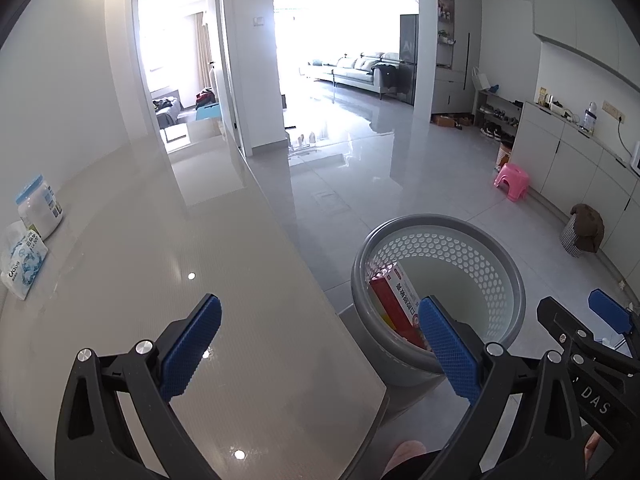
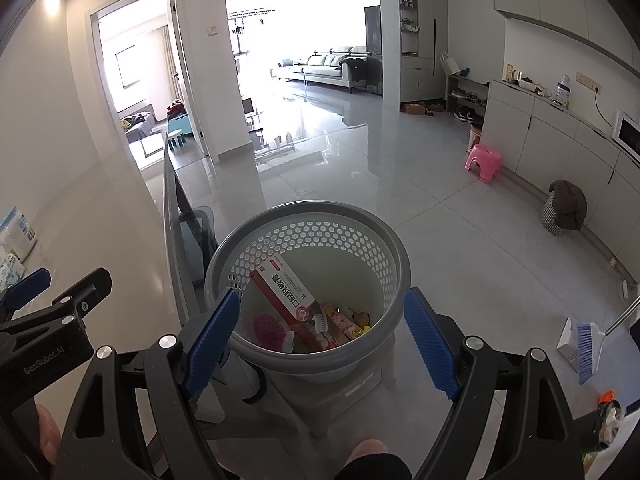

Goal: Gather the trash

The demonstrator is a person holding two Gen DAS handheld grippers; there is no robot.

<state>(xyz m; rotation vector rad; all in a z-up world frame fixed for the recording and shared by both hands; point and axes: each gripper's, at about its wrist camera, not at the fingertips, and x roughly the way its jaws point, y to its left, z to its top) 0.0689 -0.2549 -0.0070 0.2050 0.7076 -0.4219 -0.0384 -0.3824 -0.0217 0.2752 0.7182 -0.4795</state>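
The left gripper [image 1: 316, 344] is spread wide and holds nothing; it hangs over the near right corner of the table [image 1: 168, 264], one blue pad above the top, the other past the edge and in front of the bin [image 1: 504, 268]. The right gripper [image 2: 320, 336] is also wide open and empty, poised above the bin [image 2: 384, 240] with a pad to either side of the rim.

The bin stands just beside the table's right edge, apparently on a low stool, though that is mostly hidden. Inside it a red box [image 2: 296, 304] leans on the perforated wall, with a pink round thing [image 2: 268, 326] and wrappers [image 2: 348, 324] at the bottom.

The table edge runs away toward a doorway [image 1: 180, 68]. To its right the glossy floor [image 1: 400, 168] lies open as far as a sofa [image 1: 360, 68].

At the table's far left stand a jar [image 1: 40, 208] and a tissue pack [image 1: 22, 260], touching each other and well apart from the grippers. A pink stool [image 2: 482, 160] sits near the cabinets [image 2: 560, 140]; a broom [image 2: 588, 344] leans at the right.
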